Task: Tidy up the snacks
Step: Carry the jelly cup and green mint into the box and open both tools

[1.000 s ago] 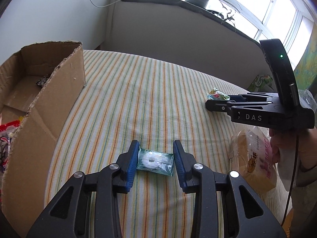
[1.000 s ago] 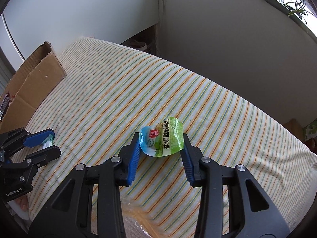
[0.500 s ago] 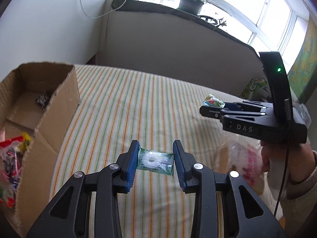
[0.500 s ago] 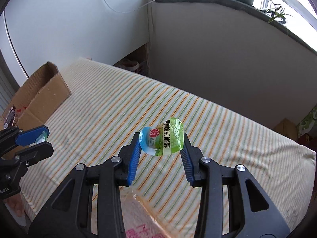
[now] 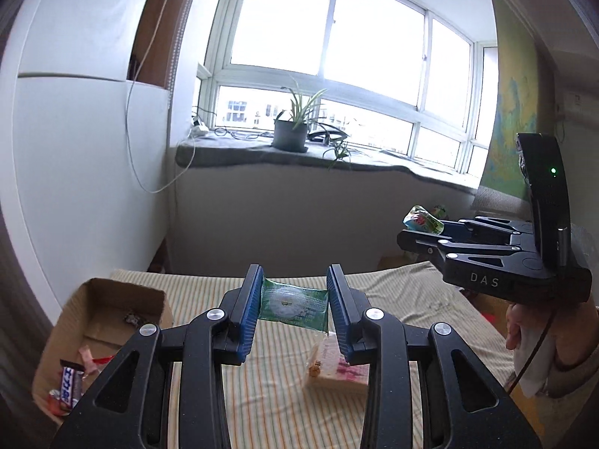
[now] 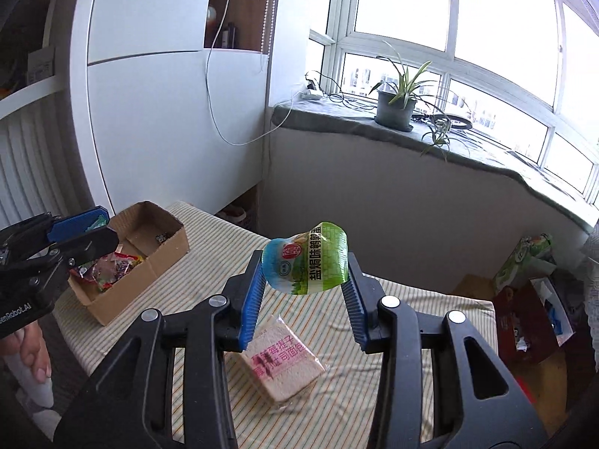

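Note:
My left gripper (image 5: 294,301) is shut on a small green clear-wrapped snack packet (image 5: 292,304), held in the air above the striped table (image 5: 262,393). My right gripper (image 6: 305,280) is shut on a green and blue pouch (image 6: 305,263) with Chinese print, also lifted high; in the left wrist view that pouch (image 5: 423,221) shows at the tip of the right gripper (image 5: 419,234). A cardboard box (image 6: 149,262) holding several wrapped snacks stands at the table's left end. A wrapped slice of bread (image 6: 280,363) lies flat on the cloth below both grippers.
A windowsill with a potted plant (image 5: 290,133) runs behind the table. A white cable (image 6: 224,112) hangs down the wall. Boxes and bags (image 6: 531,299) crowd the floor at the right. A person's hand (image 5: 539,333) holds the right gripper.
Both grippers have risen well above the table with their packets still clamped, and both views have tipped up toward the window. The bread slice now shows below.

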